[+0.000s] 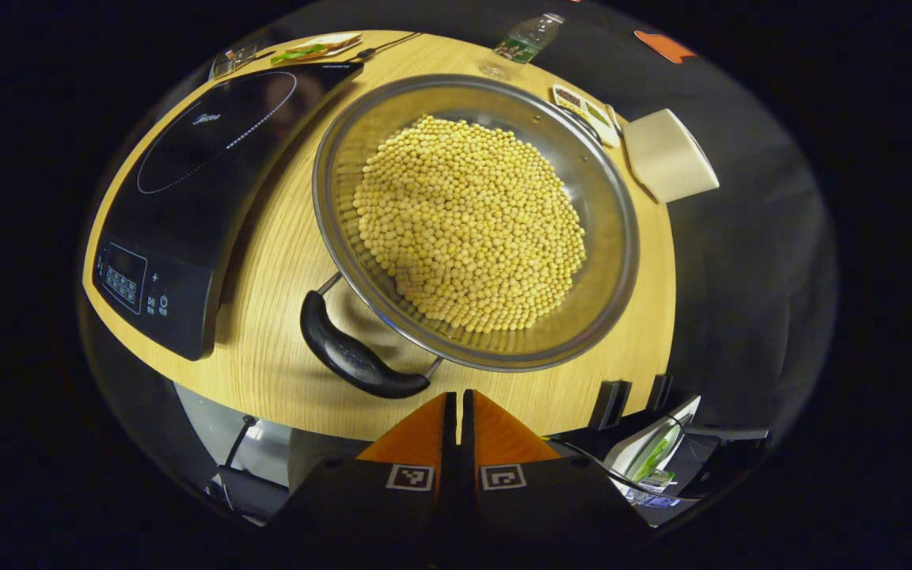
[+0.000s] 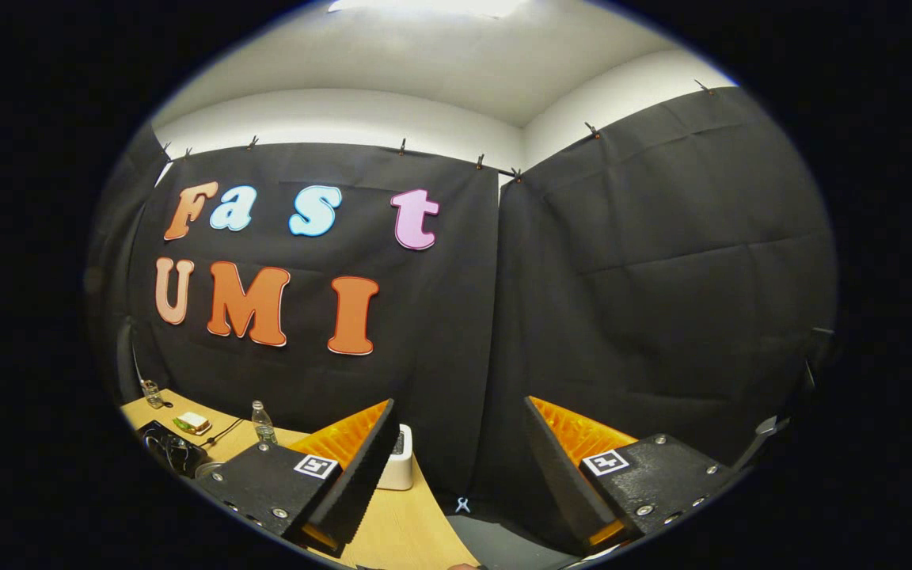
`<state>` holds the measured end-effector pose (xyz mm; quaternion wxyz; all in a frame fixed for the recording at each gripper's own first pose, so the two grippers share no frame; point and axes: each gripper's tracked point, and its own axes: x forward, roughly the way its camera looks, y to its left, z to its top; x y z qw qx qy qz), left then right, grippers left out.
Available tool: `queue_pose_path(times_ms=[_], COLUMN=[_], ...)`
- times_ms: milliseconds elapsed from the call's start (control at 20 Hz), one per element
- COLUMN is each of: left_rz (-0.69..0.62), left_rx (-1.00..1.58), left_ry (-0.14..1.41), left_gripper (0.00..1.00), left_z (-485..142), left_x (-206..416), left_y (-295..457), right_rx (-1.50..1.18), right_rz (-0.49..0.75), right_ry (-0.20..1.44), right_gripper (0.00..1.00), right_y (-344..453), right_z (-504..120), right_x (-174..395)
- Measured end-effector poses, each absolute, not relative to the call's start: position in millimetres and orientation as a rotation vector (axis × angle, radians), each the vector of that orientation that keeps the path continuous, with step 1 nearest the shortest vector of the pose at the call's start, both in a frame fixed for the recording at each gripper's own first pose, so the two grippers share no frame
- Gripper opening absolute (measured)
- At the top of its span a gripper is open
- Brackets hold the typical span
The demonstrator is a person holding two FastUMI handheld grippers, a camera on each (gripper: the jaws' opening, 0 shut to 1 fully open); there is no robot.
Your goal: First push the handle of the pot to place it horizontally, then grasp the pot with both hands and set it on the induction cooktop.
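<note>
Table (image 1: 282, 317): round-edged wooden top, everything sits on it.
Cooktop (image 1: 210, 158): black induction one, on the left side of the table in the left gripper view, control panel at the near corner.
Pot (image 1: 614, 237): big steel pan just beside the cooktop, not on it, loaded with yellow soybeans (image 1: 468, 222).
Pot handle (image 1: 353, 356): black, lies across the near rim, pointing along the table edge.
White box (image 1: 670, 154): far right of the table, past the pot.
Bottle (image 1: 531, 36): plastic, lying at the far edge.
Left gripper (image 1: 458, 408): fingers pressed together, holding nothing, just short of the handle.
Right gripper (image 2: 460, 459): fingers spread wide, up in the air facing the booth wall, table low on its left.
</note>
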<state>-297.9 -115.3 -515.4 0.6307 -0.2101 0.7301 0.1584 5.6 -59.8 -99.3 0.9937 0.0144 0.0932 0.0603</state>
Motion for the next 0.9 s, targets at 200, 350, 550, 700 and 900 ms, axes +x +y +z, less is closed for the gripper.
queue_pose_path(times_ms=[200,350,550,700,900], left_rz=[0.427,0.432,0.458,0.474,0.496], left_rx=[-0.474,-0.479,-0.433,-0.401,-0.327], left_ry=[1.773,1.788,1.788,1.774,1.755], left_gripper=[0.08,0.08,0.08,0.08,0.08], left_z=[-534,-533,-528,-527,-530], left_x=[-311,-313,-317,-315,-313], left_y=[-104,-97,-79,-61,-42], right_rx=[0.039,0.009,-0.002,0.001,0.001], right_rz=[0.052,0.029,0.043,0.060,0.066], right_ry=[0.206,0.215,0.217,0.221,0.227], right_gripper=[0.96,1.00,0.96,0.96,0.97], right_y=[-69,-65,-45,-32,-20], right_z=[-101,-104,-102,-102,-103], right_x=[3,3,3,5,9])
